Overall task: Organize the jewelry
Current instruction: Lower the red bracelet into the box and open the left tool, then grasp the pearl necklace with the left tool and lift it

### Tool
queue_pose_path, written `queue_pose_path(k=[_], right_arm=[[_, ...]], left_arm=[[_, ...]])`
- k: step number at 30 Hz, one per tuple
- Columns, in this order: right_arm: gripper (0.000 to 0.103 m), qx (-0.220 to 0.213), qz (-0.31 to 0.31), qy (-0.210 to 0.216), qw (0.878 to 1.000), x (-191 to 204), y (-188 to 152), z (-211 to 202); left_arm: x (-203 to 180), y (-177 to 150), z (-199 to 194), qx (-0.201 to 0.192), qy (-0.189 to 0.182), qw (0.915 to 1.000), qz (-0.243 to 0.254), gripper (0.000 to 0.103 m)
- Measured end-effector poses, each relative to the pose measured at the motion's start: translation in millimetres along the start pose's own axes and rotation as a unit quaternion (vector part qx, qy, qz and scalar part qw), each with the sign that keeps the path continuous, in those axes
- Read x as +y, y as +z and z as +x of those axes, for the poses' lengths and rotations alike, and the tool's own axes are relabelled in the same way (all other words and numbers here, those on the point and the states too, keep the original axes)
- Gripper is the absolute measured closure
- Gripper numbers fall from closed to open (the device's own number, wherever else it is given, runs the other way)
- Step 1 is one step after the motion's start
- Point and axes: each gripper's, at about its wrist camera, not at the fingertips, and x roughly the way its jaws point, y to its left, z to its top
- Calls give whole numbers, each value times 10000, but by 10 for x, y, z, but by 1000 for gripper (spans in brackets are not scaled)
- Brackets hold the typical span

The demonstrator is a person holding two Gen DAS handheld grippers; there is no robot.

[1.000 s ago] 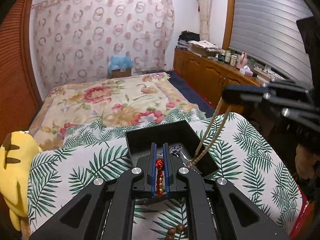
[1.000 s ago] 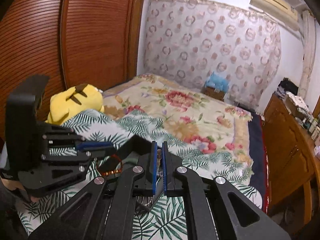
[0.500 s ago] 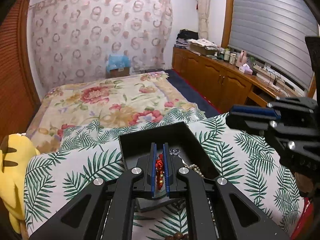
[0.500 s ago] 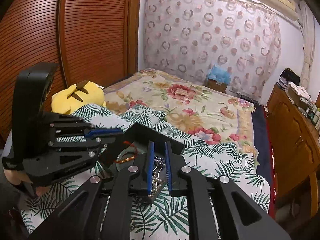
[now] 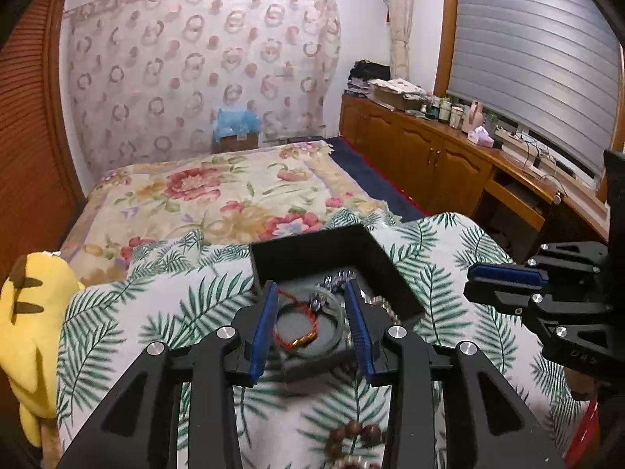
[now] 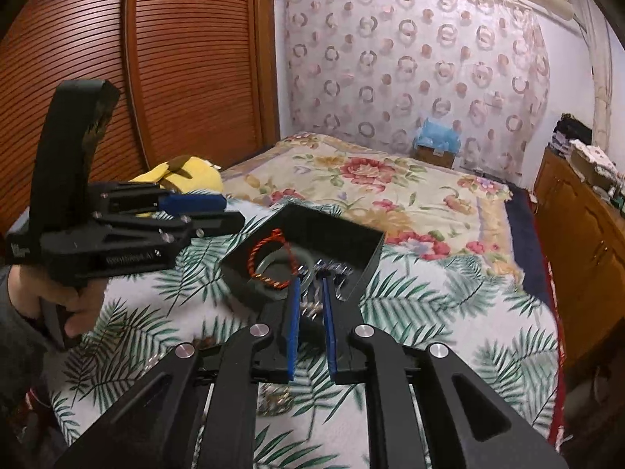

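Item: yellow plush toy (image 5: pixel 27 312), far left on the bed, apart from the work.

Item: your left gripper (image 5: pixel 312 328), fingers spread wide with nothing between them, hovering over the black box (image 5: pixel 375 269).

Item: red cord bracelet (image 5: pixel 293 324), lying in the box across a pale bangle (image 5: pixel 336 336). Judged light and limp; pinch one strand of its loop, not the gold-wound knot. The bangle looks rigid and smooth, likely slippery; take it across the rim.

Item: silver chain pieces (image 6: pixel 328 269), in the box's right part; fine, tangle-prone.

Item: your right gripper (image 6: pixel 312 312), parted narrowly, empty.

Item: brown bead string (image 5: pixel 351 435), loose on the leaf-print cover (image 5: pixel 129 312), outside the box.
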Motion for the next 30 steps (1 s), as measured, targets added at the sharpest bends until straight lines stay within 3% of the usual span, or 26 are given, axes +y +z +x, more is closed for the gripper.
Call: queue_pose_path(k=[6, 8, 19, 30], right_arm=[[86, 40, 78, 192, 9998, 195, -269, -18], [80, 56, 89, 250, 9996, 241, -346, -26], [78, 190, 100, 358, 9991, 443, -598, 15], [78, 317, 121, 443, 9984, 618, -776, 9]], left_arm=[[96, -332, -252, -5, -4, 10000, -57, 36], [128, -440, -320, -31, 78, 9999, -104, 18], [233, -932, -451, 252, 227, 9993, -149, 16], [305, -1389, -458, 823, 239, 9959, -293, 16]])
